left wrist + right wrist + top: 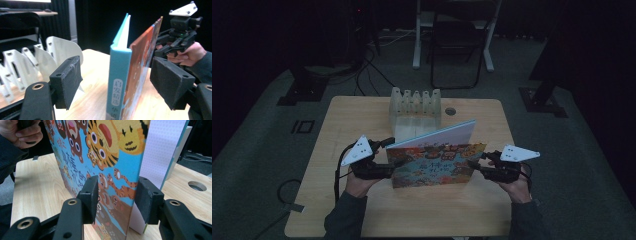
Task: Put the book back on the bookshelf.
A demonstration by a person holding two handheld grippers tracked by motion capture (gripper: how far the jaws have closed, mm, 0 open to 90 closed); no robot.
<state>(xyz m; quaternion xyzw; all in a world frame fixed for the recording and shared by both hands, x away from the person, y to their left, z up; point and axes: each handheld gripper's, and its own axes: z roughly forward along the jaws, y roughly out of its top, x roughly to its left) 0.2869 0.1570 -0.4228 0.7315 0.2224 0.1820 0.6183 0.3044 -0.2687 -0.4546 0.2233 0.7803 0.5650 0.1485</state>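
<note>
A picture book (437,162) with a tiger cover stands upright on the wooden table (362,200), fanned partly open. My left gripper (391,156) is at its left end. In the left gripper view it (117,85) is open, its pads well clear on either side of the blue spine (118,82). My right gripper (479,162) is at the book's right end. In the right gripper view it (117,200) is shut on the free edge of the front cover (112,170), with the white pages (162,152) standing behind. The right gripper (180,30) and its hand also appear beyond the book.
A white slotted rack (415,107) stands just behind the book at the table's far side, close to my left jaw (37,62). A round hole (450,111) lies in the tabletop next to it. A folding chair (457,45) is beyond the table.
</note>
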